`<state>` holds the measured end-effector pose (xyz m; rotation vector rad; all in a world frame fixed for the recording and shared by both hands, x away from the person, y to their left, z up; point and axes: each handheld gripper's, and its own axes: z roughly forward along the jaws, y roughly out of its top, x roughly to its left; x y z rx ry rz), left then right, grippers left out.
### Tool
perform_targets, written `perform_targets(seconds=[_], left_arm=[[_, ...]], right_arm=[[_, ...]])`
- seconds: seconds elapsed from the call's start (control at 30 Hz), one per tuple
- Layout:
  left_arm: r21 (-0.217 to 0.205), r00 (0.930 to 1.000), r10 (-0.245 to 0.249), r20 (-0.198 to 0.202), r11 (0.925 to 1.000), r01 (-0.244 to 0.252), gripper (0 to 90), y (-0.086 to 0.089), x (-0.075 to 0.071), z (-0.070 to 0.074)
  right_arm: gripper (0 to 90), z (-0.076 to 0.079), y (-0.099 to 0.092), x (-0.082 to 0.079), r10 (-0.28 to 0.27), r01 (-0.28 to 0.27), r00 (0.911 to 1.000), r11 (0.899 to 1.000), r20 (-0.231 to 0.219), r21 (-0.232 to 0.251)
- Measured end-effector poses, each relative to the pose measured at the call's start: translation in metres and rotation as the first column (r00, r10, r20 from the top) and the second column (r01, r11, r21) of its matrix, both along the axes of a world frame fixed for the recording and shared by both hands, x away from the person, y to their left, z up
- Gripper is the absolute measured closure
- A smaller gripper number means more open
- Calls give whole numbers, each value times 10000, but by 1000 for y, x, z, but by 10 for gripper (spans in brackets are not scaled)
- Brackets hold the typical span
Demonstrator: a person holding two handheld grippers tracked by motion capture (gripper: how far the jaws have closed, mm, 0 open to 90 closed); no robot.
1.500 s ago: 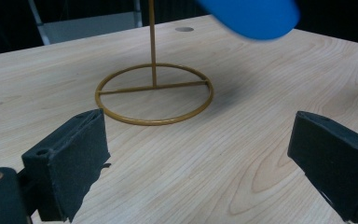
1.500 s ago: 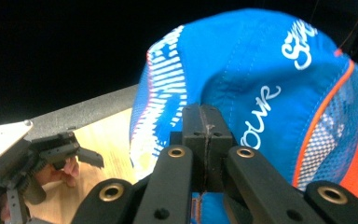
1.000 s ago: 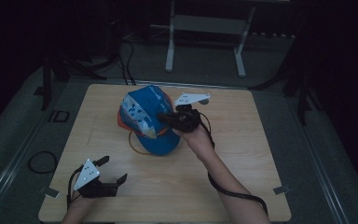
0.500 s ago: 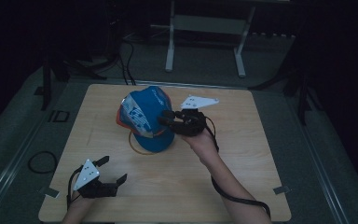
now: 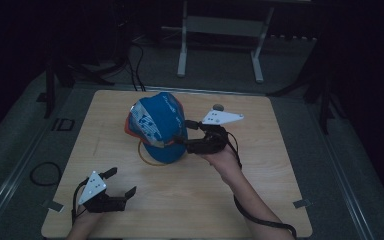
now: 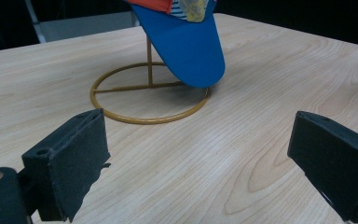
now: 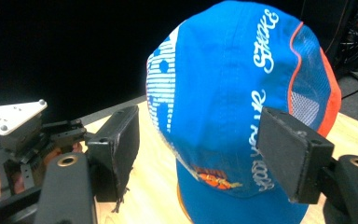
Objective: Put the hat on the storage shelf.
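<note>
A blue cap (image 5: pixel 157 127) with orange panels is sitting on a gold wire stand (image 5: pixel 149 155) just left of the centre of the wooden table (image 5: pixel 260 200), its brim pointing toward six o'clock. At the cap's three o'clock, the right gripper (image 5: pixel 189 134) is reaching in with its jaws spread wide on either side of the crown, gripping nothing. Down at seven o'clock, near the table's front edge, the left gripper (image 5: pixel 121 183) is hovering with jaws wide apart and empty, bare wood lying between it and the stand's ring.
</note>
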<state>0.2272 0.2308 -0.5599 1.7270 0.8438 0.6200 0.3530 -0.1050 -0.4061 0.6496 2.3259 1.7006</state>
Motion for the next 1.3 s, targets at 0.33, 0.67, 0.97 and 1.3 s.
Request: perform_targets(seconds=[0.33,0.67,0.97,1.3], left_arm=[[29,10000,-50,-54,10000,50,53,-1,1,-1],[11,10000,-77,-58,10000,77,53,-1,1,-1],[-4,9999,-74,-81,10000,74,53,-1,1,-2],[38,10000,20,-34,10000,-19,53,-1,1,-1]], right_arm=[[189,-21,-11,-5,264,-262,9996,9996,129,-105],[165,-55,-17,-12,710,-718,9974,9948,-137,-718],[140,-91,-25,-15,826,-848,9963,9903,-242,-1099],[146,-119,-36,-18,1075,-1108,9938,9777,-279,-1785]])
